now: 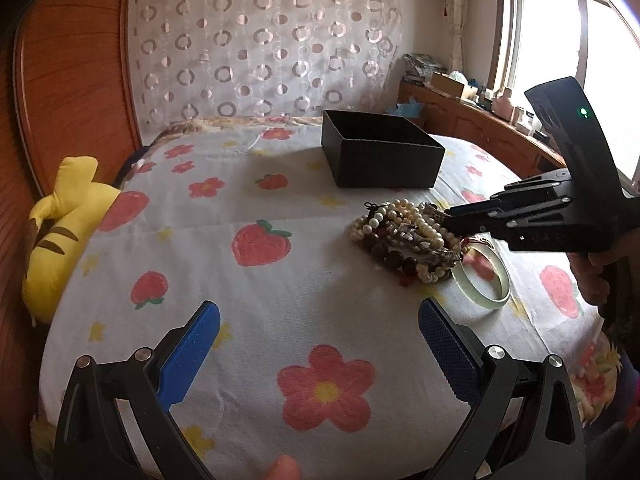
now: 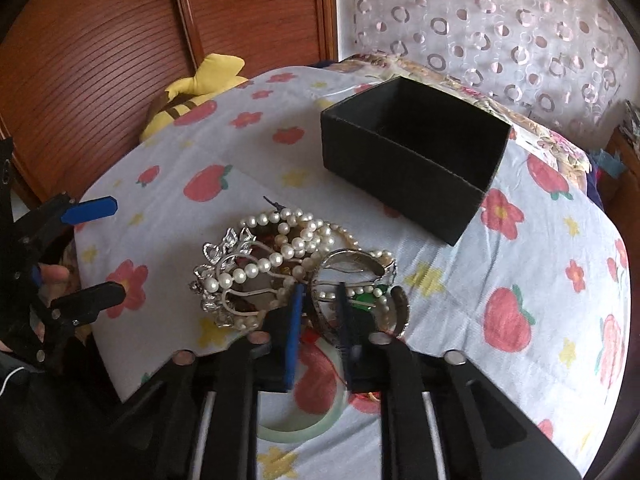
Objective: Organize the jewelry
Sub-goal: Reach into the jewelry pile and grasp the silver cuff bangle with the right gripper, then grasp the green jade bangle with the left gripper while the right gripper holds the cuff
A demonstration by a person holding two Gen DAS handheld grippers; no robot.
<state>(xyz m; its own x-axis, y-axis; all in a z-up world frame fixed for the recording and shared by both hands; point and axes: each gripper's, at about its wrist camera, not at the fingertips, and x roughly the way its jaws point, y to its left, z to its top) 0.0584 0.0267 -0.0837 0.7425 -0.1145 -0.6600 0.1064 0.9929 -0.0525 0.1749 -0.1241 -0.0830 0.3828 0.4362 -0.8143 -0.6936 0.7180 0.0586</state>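
A: One big black box point(image 2: 416, 156) is sitting empty on the flowery bed sheet point(image 1: 256, 304), near the jewelry pile point(image 2: 296, 272).

B: What is the right gripper point(image 2: 318, 312) doing?

A: It is pinching narrow on a silver bangle point(image 2: 352, 264) at the near edge of the pile. It should be lifting slowly, so pearls point(image 2: 280, 252) are not tangling along.

B: And the left gripper point(image 1: 320, 332)?

A: It is waiting wide open, holding nothing.

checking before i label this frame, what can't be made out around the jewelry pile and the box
- What the right hand-held gripper pinches: right wrist view, fingers shut inside the jewelry pile, tangled pieces hide the contact.
- Jade bangle: right wrist view, mostly hidden under the gripper body.
- Black box floor: left wrist view, near wall blocks it.
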